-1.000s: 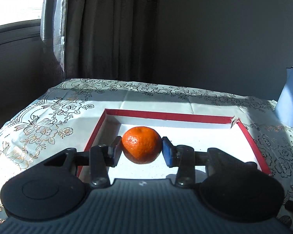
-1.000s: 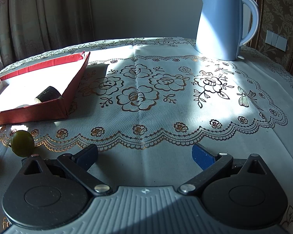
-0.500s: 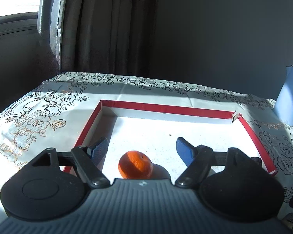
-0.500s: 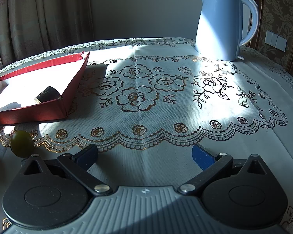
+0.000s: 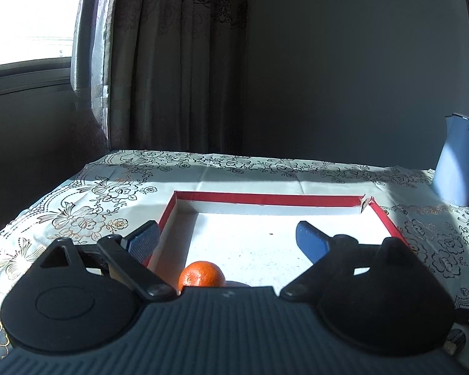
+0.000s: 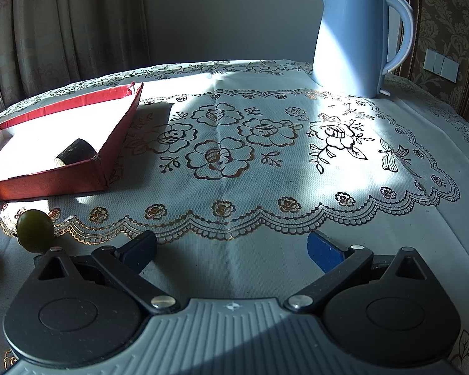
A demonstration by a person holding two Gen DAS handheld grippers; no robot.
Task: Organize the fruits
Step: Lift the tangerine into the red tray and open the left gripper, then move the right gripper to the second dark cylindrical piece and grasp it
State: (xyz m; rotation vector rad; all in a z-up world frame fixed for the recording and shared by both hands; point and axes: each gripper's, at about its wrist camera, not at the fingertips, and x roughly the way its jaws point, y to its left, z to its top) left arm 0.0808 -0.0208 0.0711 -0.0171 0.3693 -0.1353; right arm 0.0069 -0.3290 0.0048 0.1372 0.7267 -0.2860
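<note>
Tangerine (image 5: 202,273) lies in the red tray (image 5: 265,199), near its front-left corner, free of the left hand-held gripper (image 5: 226,239), whose jaws are opening with nothing between them. Right hand-held gripper (image 6: 231,248) hangs open, empty. Light, soft-skinned, likely to roll; pinch gently across its middle.

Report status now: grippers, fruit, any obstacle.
Left gripper opening, nothing between pads. Right gripper open, empty. Orange in red tray. Green fruit outside.
</note>
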